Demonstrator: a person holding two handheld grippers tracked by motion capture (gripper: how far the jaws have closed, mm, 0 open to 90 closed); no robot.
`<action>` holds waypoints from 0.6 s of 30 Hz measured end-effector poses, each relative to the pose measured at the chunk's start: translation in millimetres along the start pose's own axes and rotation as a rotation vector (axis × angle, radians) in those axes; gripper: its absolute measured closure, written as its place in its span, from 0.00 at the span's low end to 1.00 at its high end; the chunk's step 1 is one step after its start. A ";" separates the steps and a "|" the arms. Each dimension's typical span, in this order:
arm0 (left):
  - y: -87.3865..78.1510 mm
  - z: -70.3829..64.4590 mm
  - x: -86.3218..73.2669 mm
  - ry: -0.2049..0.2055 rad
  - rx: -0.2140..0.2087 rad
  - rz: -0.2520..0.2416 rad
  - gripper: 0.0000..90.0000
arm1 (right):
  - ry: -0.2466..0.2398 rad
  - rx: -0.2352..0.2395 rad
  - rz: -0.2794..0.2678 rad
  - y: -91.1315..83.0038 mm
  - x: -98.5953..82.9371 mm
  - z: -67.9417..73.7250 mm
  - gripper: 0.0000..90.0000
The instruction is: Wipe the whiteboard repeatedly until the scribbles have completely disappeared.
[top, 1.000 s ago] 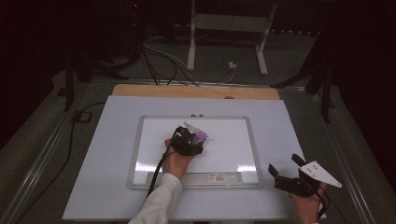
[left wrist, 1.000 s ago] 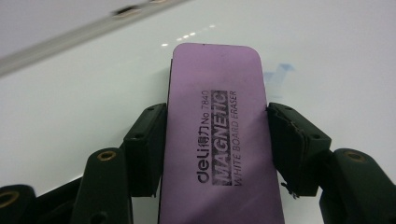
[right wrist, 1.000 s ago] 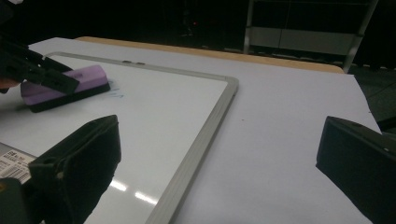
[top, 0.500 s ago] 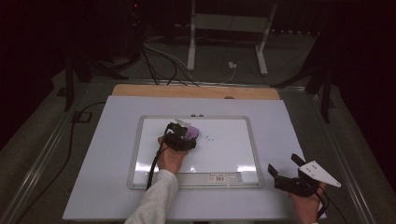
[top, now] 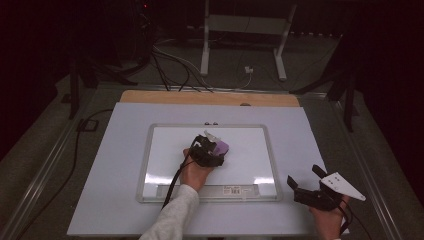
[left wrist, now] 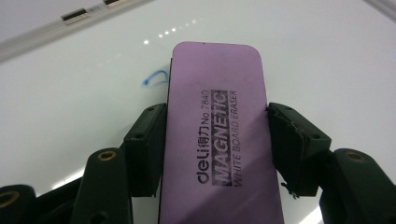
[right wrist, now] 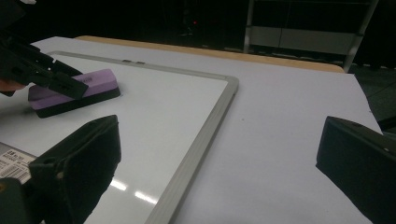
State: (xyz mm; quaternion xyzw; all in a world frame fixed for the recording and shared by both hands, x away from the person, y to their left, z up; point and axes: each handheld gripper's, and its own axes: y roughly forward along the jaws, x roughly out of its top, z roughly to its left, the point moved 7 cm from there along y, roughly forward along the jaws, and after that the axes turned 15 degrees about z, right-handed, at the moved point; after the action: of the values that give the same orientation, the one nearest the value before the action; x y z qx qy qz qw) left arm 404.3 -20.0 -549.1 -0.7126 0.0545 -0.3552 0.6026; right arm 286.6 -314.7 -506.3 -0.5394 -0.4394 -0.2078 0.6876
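On whiteboard [top: 250,160], left gripper [left wrist: 215,135] clamps purple eraser [left wrist: 217,130] beside blue mark [left wrist: 156,78].

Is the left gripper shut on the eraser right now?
Shut: left gripper clamps the purple eraser, both jaws against its sides.

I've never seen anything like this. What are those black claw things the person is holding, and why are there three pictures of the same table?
No robot here: a person holds a black two-jaw gripper in each hand. One picture comes from a camera above the table; the other two come from cameras riding on each gripper, looking along its jaws.

On the table lies a pale sheet with a silver-framed whiteboard on it. The left gripper is shut on a purple rectangular whiteboard eraser, printed "Magnetic White Board Eraser", its jaws pressing both long sides. The eraser rests on the board, beside a small blue pen mark. The right gripper waits open, holding nothing, near the table's front right corner, off the board.
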 end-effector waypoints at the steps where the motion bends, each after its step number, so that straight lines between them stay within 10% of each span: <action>1: 0.3 3.4 1.0 -0.009 0.007 0.002 0.47 | 0.001 -0.001 -0.001 -0.2 0.0 -0.4 0.00; 12: -0.7 57.6 1.2 -0.136 0.090 0.011 0.47 | 0.003 -0.003 -0.004 -1.0 -0.1 -1.7 0.00; 18: 0.1 62.1 3.3 -0.157 0.099 0.016 0.47 | 0.001 -0.003 -0.003 -0.4 0.0 -1.3 0.00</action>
State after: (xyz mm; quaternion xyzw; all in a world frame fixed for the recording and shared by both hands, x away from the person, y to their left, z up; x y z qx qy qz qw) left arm 442.4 29.3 -549.0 -0.7071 -0.0049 -0.2958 0.6422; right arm 286.8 -316.0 -506.1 -0.5397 -0.4394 -0.2097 0.6868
